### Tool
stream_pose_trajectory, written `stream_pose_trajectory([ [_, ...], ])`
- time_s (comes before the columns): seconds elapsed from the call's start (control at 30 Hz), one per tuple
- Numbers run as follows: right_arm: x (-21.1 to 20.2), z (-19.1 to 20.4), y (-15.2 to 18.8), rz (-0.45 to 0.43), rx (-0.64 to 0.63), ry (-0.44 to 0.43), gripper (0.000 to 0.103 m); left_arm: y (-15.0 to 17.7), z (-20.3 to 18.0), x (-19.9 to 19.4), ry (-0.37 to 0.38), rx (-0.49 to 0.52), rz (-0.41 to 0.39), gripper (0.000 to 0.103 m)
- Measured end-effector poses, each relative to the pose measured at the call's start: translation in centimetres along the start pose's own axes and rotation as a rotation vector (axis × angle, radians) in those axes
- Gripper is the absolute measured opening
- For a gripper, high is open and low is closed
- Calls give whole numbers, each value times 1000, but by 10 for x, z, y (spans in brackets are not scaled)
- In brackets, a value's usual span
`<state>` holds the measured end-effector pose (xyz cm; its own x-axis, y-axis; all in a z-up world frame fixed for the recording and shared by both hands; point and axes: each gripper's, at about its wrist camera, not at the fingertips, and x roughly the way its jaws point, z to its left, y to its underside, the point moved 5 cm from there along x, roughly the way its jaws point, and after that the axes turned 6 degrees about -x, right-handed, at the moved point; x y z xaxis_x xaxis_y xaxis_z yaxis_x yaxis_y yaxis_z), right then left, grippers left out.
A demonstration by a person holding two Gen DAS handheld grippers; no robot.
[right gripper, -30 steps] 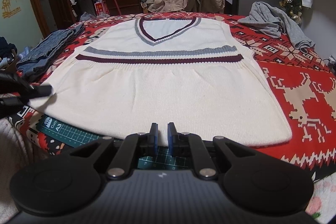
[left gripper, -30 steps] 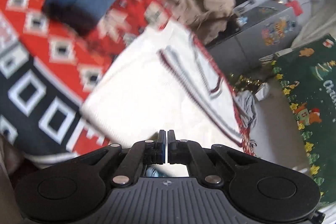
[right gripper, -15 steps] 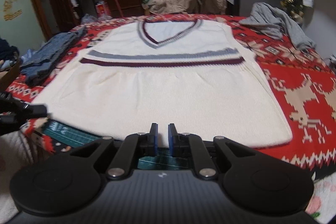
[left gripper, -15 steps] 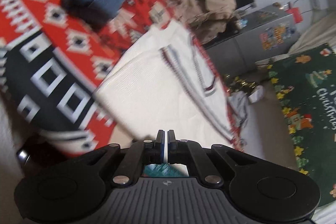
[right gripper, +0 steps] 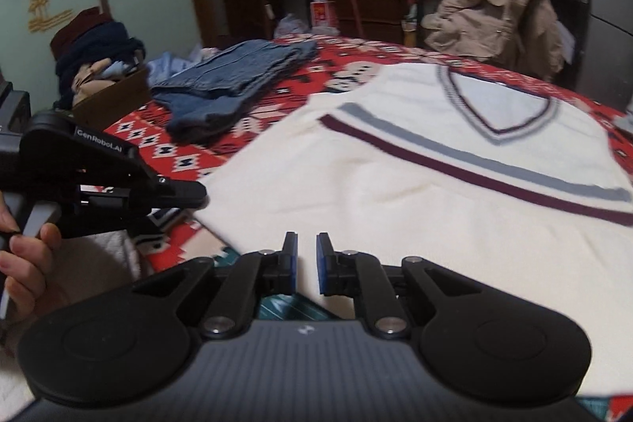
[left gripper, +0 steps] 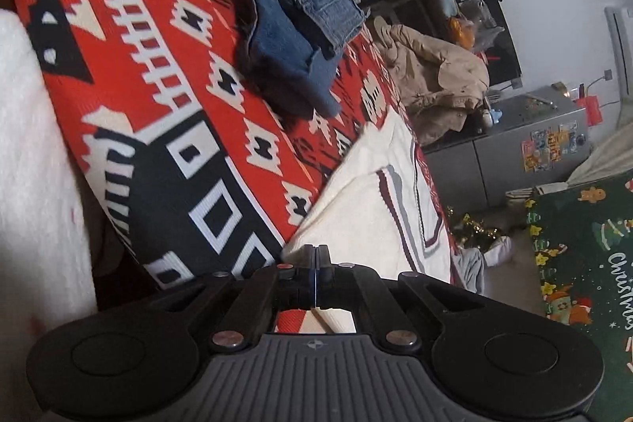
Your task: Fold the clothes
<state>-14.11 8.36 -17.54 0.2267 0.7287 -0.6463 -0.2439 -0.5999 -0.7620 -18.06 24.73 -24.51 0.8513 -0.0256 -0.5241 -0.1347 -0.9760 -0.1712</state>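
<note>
Both grippers have swung leftward toward the near-left hem corner of the cream V-neck vest (right gripper: pixel 415 192), which lies flat on the red patterned blanket (right gripper: pixel 166 145). The left gripper (left gripper: pixel 317 256) is closed and empty; the right gripper (right gripper: pixel 306 256) stands narrowly parted, empty. No fold has started.

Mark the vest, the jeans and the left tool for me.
vest (right gripper: pixel 395 200), right wrist view, plain front below stripes
jeans (right gripper: pixel 233 74), right wrist view, top fold
left tool (right gripper: pixel 199 190), right wrist view, fingertips

- The cream vest (right gripper: pixel 415 192) lies flat on the patterned cloth (right gripper: pixel 166 145), its top face bare.
- Folded jeans (right gripper: pixel 233 82) sit beyond its left edge, apart from it.
- The left gripper (right gripper: pixel 186 190) stands just beside the vest's near-left corner, perhaps touching it.
- A jacket-draped chair (right gripper: pixel 498 10) blocks the desk's far side.
</note>
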Motion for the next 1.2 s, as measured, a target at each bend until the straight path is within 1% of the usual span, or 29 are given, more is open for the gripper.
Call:
stream_pose_trajectory([
  [0.13,14,8,5,18,7,-29,10,1,-3,-1,-10,31,-2,1],
  [0.27,9,12,10,31,-2,-53,10,2,-5,-3,-1,42,0,1],
  [0.3,6,11,8,29,9,-57,10,3,-10,-3,14,62,3,1],
  [0.37,2,8,3,7,33,-64,10,7,-23,-3,72,108,30,1],
  [0.43,2,7,-3,-5,21,-54,10,13,-37,0,112,167,64,1],
  [0.47,4,7,-6,-7,6,-42,10,17,-43,2,111,202,81,1],
  [0.53,10,8,-7,6,-13,-26,10,24,-50,10,87,251,115,1],
  [0.63,14,10,0,26,-27,-23,10,30,-45,22,35,253,174,1],
  [0.7,10,9,7,32,-41,-17,10,32,-43,26,15,263,196,1],
  [0.8,-7,-1,13,29,-24,-11,10,33,-46,27,33,262,205,1],
  [0.93,-26,-30,16,12,25,69,10,41,-57,33,48,312,221,2],
  [1.03,-30,-56,25,30,75,127,11,49,-61,44,28,350,246,2],
  [1.13,-33,-72,36,49,117,155,11,56,-63,49,12,389,259,2],
  [1.2,-38,-72,44,55,115,156,11,58,-65,48,2,410,263,2],
])
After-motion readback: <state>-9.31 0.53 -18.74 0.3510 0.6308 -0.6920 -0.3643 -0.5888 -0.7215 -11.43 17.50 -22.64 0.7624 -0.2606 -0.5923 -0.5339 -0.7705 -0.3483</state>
